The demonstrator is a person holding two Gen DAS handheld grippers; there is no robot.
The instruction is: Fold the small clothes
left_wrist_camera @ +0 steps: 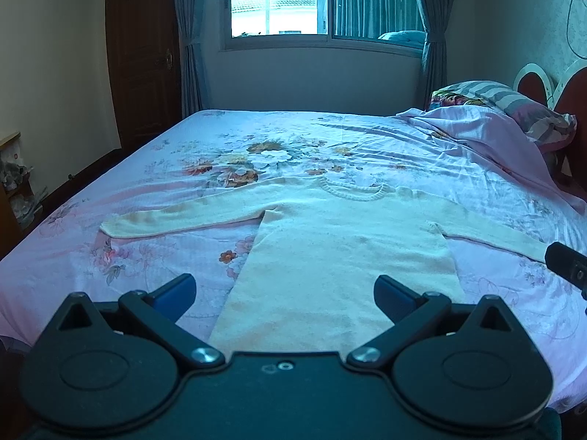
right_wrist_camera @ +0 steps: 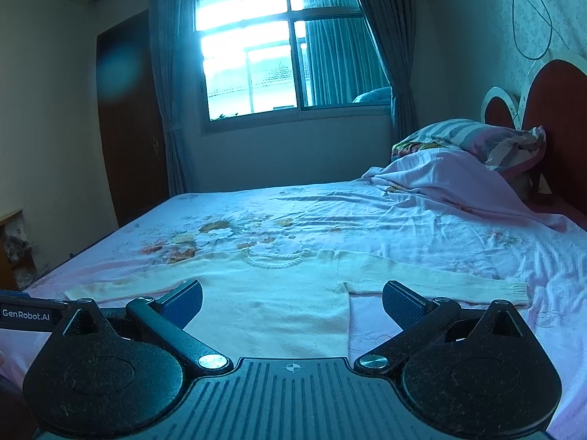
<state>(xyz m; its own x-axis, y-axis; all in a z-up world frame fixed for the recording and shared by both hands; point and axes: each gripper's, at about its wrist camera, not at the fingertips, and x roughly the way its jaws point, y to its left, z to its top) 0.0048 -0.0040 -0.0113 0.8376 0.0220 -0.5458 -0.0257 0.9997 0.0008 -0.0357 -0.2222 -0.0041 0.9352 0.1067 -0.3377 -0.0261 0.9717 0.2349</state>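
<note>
Floral bedsheet [left_wrist_camera: 256, 139] spread across a wide bed — rumpled pink quilt [left_wrist_camera: 488, 132] and striped pillow [left_wrist_camera: 495, 93] heaped at the red headboard [right_wrist_camera: 557, 117]. Beyond, a bright window [left_wrist_camera: 273, 0] framed by grey curtains [left_wrist_camera: 187, 36] — dark wooden door [left_wrist_camera: 143, 55] alongside.

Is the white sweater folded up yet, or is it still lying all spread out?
Spread out. The sweater lies flat on the bed, both sleeves stretched sideways, collar at the far end. No fold shows.
</note>
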